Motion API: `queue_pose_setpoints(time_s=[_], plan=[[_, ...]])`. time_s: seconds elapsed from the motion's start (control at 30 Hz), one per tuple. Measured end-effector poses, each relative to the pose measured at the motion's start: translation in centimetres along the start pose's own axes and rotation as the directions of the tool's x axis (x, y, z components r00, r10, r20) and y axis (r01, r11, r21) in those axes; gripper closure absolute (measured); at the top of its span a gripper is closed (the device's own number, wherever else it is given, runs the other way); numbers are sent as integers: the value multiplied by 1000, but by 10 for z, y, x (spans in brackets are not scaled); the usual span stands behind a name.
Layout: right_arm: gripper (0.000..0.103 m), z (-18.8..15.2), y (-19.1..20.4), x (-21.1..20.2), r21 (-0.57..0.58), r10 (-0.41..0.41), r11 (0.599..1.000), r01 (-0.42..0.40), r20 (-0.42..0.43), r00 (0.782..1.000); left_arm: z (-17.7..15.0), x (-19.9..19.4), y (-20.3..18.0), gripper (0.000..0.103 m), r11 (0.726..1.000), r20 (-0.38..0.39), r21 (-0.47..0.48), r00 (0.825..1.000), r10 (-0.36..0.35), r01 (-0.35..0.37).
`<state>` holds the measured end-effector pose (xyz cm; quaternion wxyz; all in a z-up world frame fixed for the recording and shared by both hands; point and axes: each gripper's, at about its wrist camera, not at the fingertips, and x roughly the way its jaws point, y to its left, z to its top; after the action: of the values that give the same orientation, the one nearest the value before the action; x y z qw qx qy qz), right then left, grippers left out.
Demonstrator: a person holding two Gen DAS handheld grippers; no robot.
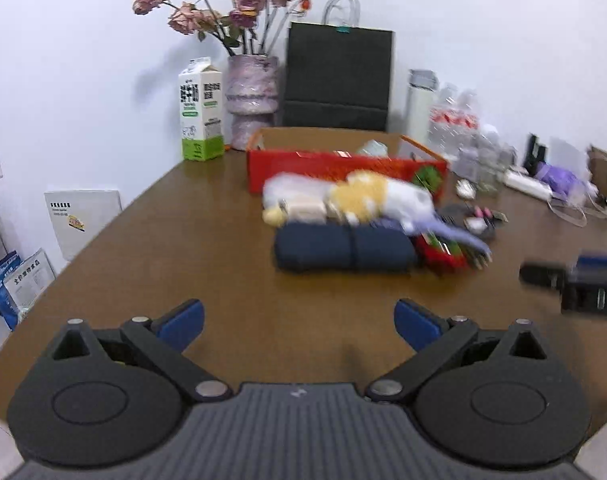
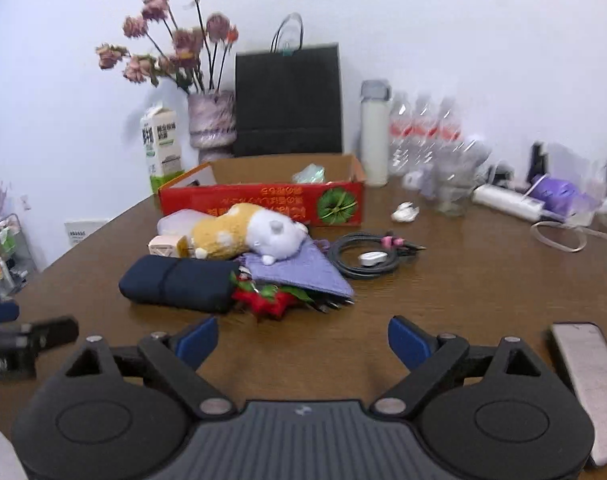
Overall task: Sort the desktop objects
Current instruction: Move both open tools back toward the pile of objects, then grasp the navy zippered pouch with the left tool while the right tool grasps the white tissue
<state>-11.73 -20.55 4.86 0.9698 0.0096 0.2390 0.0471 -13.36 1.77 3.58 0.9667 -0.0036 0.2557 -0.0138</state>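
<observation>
Ahead of both tongs, left gripper (image 1: 299,322) and right gripper (image 2: 303,338), spread wide and empty: plush toy (image 2: 249,232) atop the clutter pile. Soft, light, squashy; best pinched across the yellow middle.

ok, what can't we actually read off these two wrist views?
- Red box contents: near wall hides most, right wrist view; only a pale greenish item pokes up.
- Pile under the plush toy: it covers the pale boxes behind the navy pouch.
- Plush and purple cloth: motion-blurred in left wrist view.
- Phone: cut off by right edge.
- Milk carton print: too small.
</observation>
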Motion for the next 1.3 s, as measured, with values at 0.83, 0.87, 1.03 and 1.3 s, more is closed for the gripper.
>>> queue_pose_setpoints(time_s=[0.83,0.87,1.03,1.3], plan=[[0,-46,-16,-14,-17,-49,999,52,158,986,-23,6,-26,0,997,68,62,996,-56,52],[0,-46,-17,-11,-11,-49,999,51,152,987,-22,9,-26,0,996,67,71,996,-54,50],[1,-41,-21,-1,-11,-31,999,33,130,991,-4,32,-19,0,994,87,101,995,-48,40],[2,-27,-20,23,-22,-1,1000,3,93,996,55,101,-17,0,910,31,295,949,-314,292]])
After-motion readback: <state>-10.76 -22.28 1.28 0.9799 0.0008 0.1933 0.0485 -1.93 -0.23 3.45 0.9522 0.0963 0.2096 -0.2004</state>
